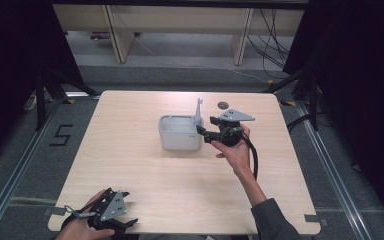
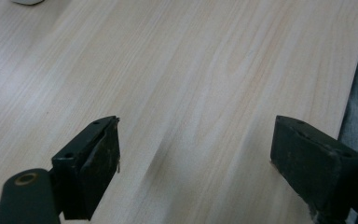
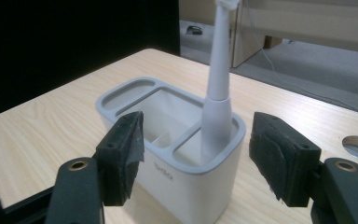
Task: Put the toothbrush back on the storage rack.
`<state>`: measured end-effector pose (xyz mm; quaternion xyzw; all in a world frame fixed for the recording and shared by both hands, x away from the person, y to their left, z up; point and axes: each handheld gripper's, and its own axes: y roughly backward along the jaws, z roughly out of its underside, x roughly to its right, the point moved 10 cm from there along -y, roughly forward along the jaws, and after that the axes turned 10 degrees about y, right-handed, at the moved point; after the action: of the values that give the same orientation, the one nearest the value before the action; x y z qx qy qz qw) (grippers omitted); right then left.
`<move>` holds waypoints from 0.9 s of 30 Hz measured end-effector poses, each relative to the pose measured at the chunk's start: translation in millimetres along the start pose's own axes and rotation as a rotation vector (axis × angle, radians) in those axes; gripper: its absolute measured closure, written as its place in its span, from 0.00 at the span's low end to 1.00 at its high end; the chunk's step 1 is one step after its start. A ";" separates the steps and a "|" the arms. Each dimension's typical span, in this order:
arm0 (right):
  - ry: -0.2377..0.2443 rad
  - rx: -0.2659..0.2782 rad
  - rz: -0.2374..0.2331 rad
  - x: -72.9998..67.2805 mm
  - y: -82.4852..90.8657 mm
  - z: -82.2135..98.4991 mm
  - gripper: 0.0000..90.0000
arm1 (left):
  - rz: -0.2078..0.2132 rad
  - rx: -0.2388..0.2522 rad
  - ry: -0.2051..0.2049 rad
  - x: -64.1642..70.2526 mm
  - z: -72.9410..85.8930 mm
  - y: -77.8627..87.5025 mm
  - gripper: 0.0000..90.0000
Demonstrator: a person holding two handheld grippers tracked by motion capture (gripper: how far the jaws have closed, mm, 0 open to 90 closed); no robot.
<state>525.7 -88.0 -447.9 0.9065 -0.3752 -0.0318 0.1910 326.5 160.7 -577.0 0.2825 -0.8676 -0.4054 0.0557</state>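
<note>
We are looking down on a pale wood-grain rectangular table [image 1: 145,170]; one white plastic holder box with a grey rim [image 1: 180,132] is sitting near its middle, well clear of every edge, with bare tabletop lying open to its left, in front of it and behind it. One round grey hole [image 1: 223,105] is showing in the tabletop near the far edge, just beyond the right gripper [image 1: 206,128].

One white electric toothbrush with a slim neck [image 3: 216,93] is standing in the holder box's corner compartment on the right-hand end; its long axis is running upright, leaning only slightly, with the head pointing up and the thick handle end sitting down in the compartment. In the high view the toothbrush [image 1: 198,109] is rising above the box's far right corner.

We are seeing the right gripper hanging just beside the box's right end, its jaws standing apart on either side of the toothbrush's handle without touching it.

The left gripper [image 1: 122,211] is resting at the near left edge of the table, well apart from the box; its jaws are spread wide over bare wood, holding nothing.
</note>
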 end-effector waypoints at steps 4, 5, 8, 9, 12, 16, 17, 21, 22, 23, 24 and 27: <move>0.013 -0.006 0.005 -2.4 3.4 2.8 0.38 | 0.001 -0.005 -0.004 0.5 0.5 -0.3 0.17; 0.013 -0.006 0.005 -2.4 3.4 2.8 0.38 | 0.001 -0.005 -0.004 0.5 0.5 -0.3 0.17; 0.006 -0.007 -0.008 -3.5 6.8 6.2 0.37 | 0.000 -0.002 -0.002 0.2 0.3 -0.1 0.17; 0.007 -0.013 -0.004 -3.0 9.7 8.3 0.37 | 0.000 -0.002 -0.001 0.1 0.3 -0.1 0.17; -0.015 -0.020 0.005 -3.7 13.1 10.1 0.37 | 0.000 -0.001 -0.002 0.1 0.2 0.0 0.17; -0.005 -0.011 -0.007 -6.8 15.6 12.4 0.36 | -0.002 -0.001 -0.002 -0.1 0.1 0.3 0.17; -0.005 -0.011 -0.007 -6.8 15.6 12.4 0.36 | -0.002 -0.001 -0.002 -0.1 0.1 0.3 0.17; -0.008 -0.029 -0.021 -11.8 17.5 16.1 0.35 | -0.020 -0.003 -0.002 -1.7 0.3 0.3 0.17; 0.005 -0.020 -0.023 -12.7 17.8 16.4 0.35 | -0.025 -0.005 -0.006 -2.2 0.4 0.6 0.17; 0.005 -0.020 -0.023 -12.7 17.8 16.4 0.35 | -0.025 -0.005 -0.006 -2.2 0.4 0.6 0.17; 0.013 -0.023 -0.017 -13.8 18.9 17.8 0.34 | -0.027 -0.005 -0.007 -2.4 0.3 0.8 0.17; 0.004 -0.024 -0.031 -17.6 19.8 19.3 0.34 | -0.025 -0.004 -0.006 -2.1 0.3 0.8 0.17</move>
<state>496.0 -94.8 -460.0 0.9100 -0.3601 -0.0373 0.2021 327.9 162.5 -576.4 0.2919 -0.8633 -0.4088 0.0486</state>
